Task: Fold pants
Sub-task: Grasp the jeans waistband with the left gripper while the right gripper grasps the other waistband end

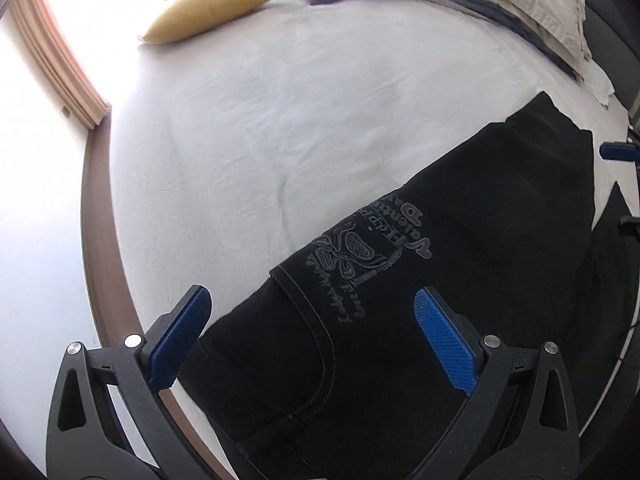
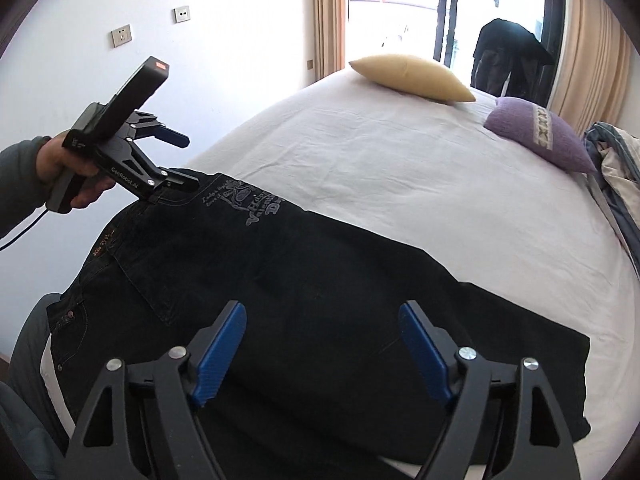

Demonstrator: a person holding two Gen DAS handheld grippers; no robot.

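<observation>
Blue-padded fingers of the left gripper (image 1: 312, 344) stood wide apart above the waist end of the black pants (image 1: 460, 280), clasping nothing. From the right wrist view that same gripper hovered at the pants' waistband (whether it touched the cloth, I cannot tell). Over the pants' folded legs the right gripper (image 2: 322, 354) was spread just as wide, empty. Those pants lay flat near the edge of the white bed (image 2: 400, 168). Beyond the pants rested a yellow pillow (image 2: 412, 76), then a purple cushion (image 2: 536, 132).
</observation>
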